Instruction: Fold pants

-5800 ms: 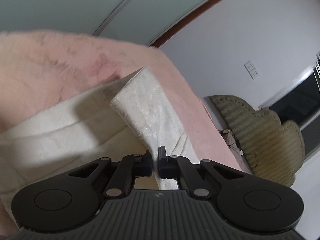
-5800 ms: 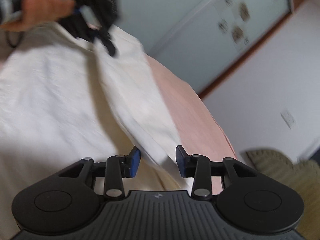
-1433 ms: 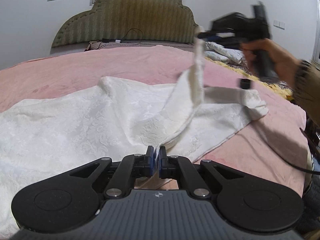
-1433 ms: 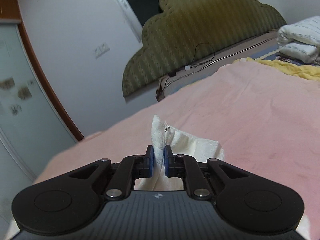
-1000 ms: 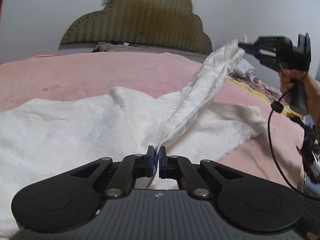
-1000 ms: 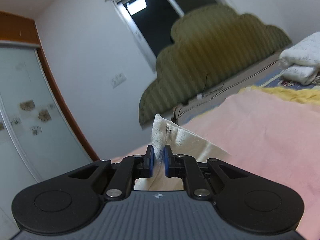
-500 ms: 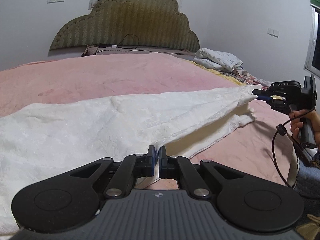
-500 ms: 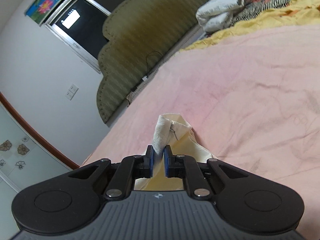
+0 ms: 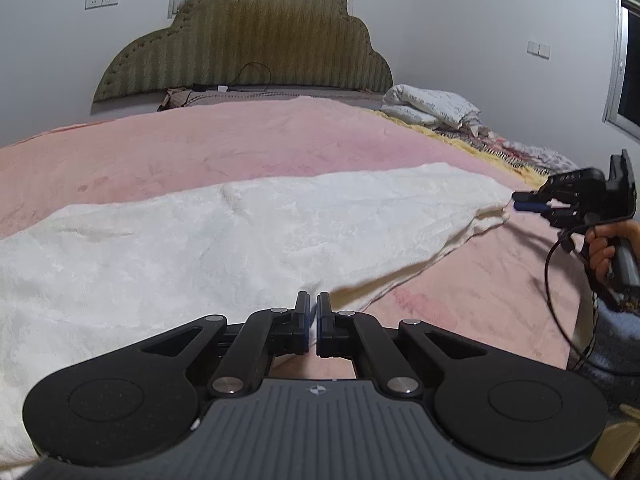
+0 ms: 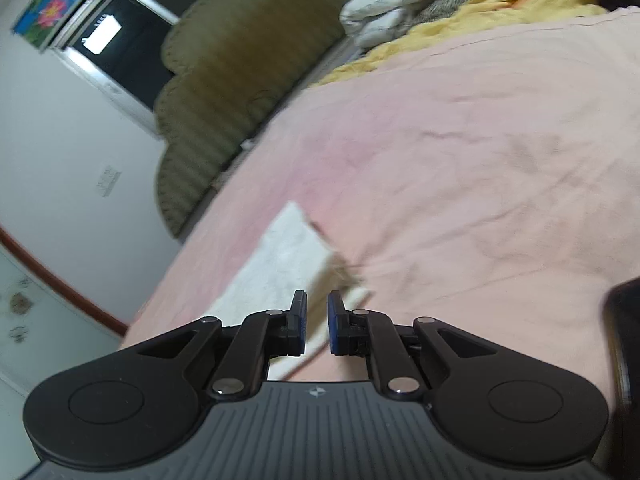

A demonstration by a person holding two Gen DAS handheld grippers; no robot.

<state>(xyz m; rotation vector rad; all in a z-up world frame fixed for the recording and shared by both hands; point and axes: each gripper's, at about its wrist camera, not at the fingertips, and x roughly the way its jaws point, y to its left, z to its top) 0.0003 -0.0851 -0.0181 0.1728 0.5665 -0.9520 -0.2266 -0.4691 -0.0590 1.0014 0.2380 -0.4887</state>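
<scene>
The white pants (image 9: 248, 236) lie flat on the pink blanket (image 9: 224, 148), one leg folded over the other, hems pointing right. My left gripper (image 9: 313, 320) sits at the pants' near edge with its jaws a narrow gap apart and no cloth visibly between them. My right gripper (image 10: 317, 322) is slightly open and empty, just behind the hem end (image 10: 288, 256). It also shows in the left wrist view (image 9: 532, 205), apart from the hem (image 9: 490, 216).
An olive headboard (image 9: 256, 36) stands at the far end of the bed. Folded white bedding (image 9: 432, 108) and a yellow blanket (image 10: 480, 20) lie at the far right. A cable (image 9: 560, 280) hangs from the right gripper.
The right gripper opened and let go of the hem, which now lies on the bed. The lifted leg has settled flat. The left jaws have parted slightly.
</scene>
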